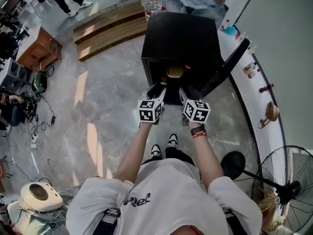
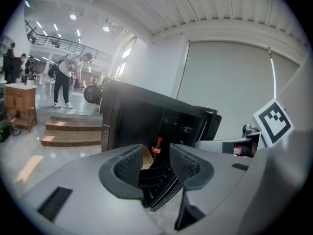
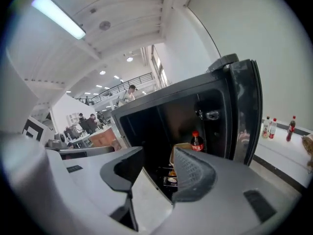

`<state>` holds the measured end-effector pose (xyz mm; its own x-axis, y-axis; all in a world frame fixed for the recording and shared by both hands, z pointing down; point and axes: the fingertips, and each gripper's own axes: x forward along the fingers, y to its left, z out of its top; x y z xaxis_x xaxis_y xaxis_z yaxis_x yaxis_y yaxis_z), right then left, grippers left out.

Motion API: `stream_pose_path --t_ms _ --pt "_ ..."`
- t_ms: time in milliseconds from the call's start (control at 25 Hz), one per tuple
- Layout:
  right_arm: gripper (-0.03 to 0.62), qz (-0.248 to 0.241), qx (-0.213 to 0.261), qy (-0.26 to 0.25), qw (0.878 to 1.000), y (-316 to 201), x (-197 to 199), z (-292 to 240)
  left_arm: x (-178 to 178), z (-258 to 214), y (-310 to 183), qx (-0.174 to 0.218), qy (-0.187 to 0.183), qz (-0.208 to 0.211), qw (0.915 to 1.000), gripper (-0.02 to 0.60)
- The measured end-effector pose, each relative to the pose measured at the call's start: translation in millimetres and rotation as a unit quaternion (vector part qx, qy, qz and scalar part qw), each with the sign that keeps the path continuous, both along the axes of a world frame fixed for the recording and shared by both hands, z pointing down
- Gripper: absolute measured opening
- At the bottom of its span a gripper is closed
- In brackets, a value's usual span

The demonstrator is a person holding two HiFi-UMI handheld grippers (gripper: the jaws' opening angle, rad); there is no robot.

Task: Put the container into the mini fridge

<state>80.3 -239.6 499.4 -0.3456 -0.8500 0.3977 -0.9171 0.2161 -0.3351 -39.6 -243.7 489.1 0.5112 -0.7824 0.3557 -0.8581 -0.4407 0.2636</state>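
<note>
The black mini fridge [image 1: 181, 38] stands on the floor ahead of me with its door [image 1: 230, 65] swung open to the right. A tan container [image 1: 174, 72] sits inside on a wire shelf, next to a cola bottle [image 2: 157, 148]. In the left gripper view the container [image 2: 145, 158] shows just past the left jaw. My left gripper [image 1: 159, 88] and right gripper [image 1: 186, 93] hover side by side in front of the opening. Both are open with nothing between their jaws. The right gripper view shows the container [image 3: 180, 148] and bottle [image 3: 196, 142] beyond its gripper [image 3: 156, 168].
A standing fan [image 1: 288, 185] is at the near right. A white ledge [image 1: 254, 70] with bottles runs along the right wall. Wooden steps [image 1: 110, 28] lie behind the fridge, a wooden cabinet [image 1: 36, 50] and floor cables [image 1: 34, 116] to the left. People stand far back.
</note>
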Motion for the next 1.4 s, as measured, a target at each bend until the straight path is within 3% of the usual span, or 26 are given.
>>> stream_pose_path --t_ms 440,920,1120,1400 --pt "0.147 -0.025 0.041 0.03 0.998 37 -17 -50 -18 -46 39 0.052 -0.018 0.003 0.9985 0.126" --pt "0.057 0.019 0.077 0.046 0.996 56 9 -76 -48 -75 55 0.094 -0.029 -0.027 0.9948 0.048" --pt "0.015 0.035 0.094 0.048 0.994 64 21 -85 -45 -87 61 0.108 -0.022 -0.029 0.9934 0.032" --pt "0.014 0.04 0.099 0.038 0.994 75 24 -83 -31 -96 66 0.119 -0.021 -0.015 0.9926 0.025"
